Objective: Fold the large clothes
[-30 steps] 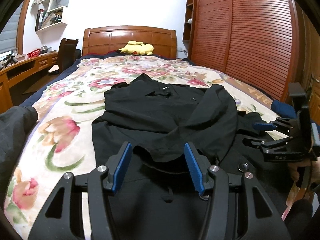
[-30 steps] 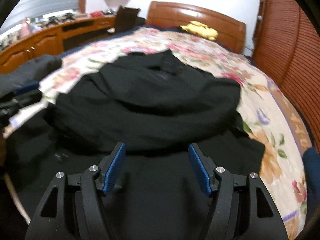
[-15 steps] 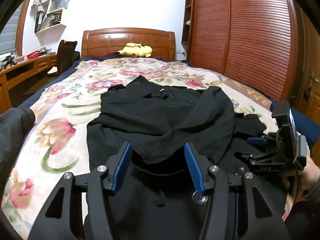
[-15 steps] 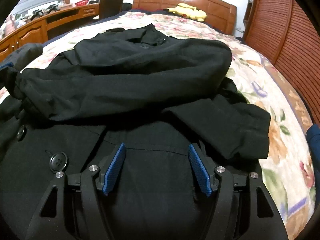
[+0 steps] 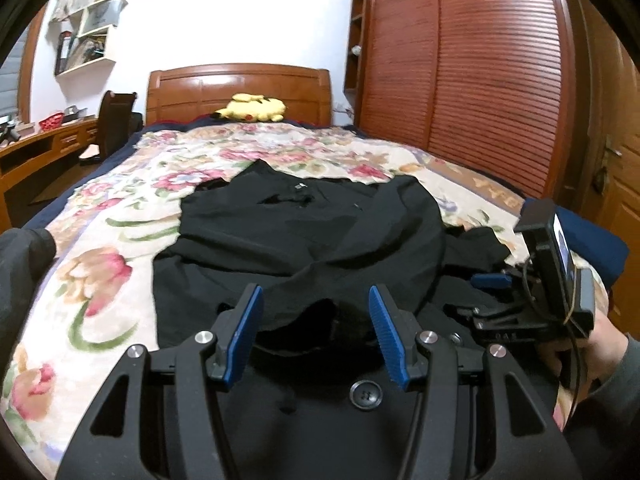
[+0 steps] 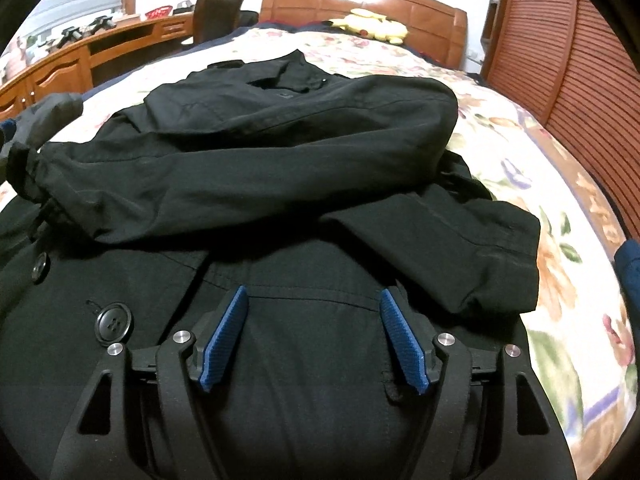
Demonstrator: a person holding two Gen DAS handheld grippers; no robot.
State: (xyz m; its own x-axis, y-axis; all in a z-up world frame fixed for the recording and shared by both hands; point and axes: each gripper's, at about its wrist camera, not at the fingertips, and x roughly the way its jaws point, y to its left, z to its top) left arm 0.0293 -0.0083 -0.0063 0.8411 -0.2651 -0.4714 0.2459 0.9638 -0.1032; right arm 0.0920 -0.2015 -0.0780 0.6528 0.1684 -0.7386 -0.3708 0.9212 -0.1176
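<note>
Your right gripper (image 6: 312, 336) has dropped low onto the long black buttoned coat (image 6: 256, 168) on the floral-quilted bed (image 5: 96, 264); both it and the left gripper (image 5: 316, 336) gape wide, empty (hem grab likely next).

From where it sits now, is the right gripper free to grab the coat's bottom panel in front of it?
Probably yes. The right gripper is open, its jaws wide apart, low over the black coat. Nothing lies between its blue pads and the fabric; the folded sleeve sits just beyond them.
</note>
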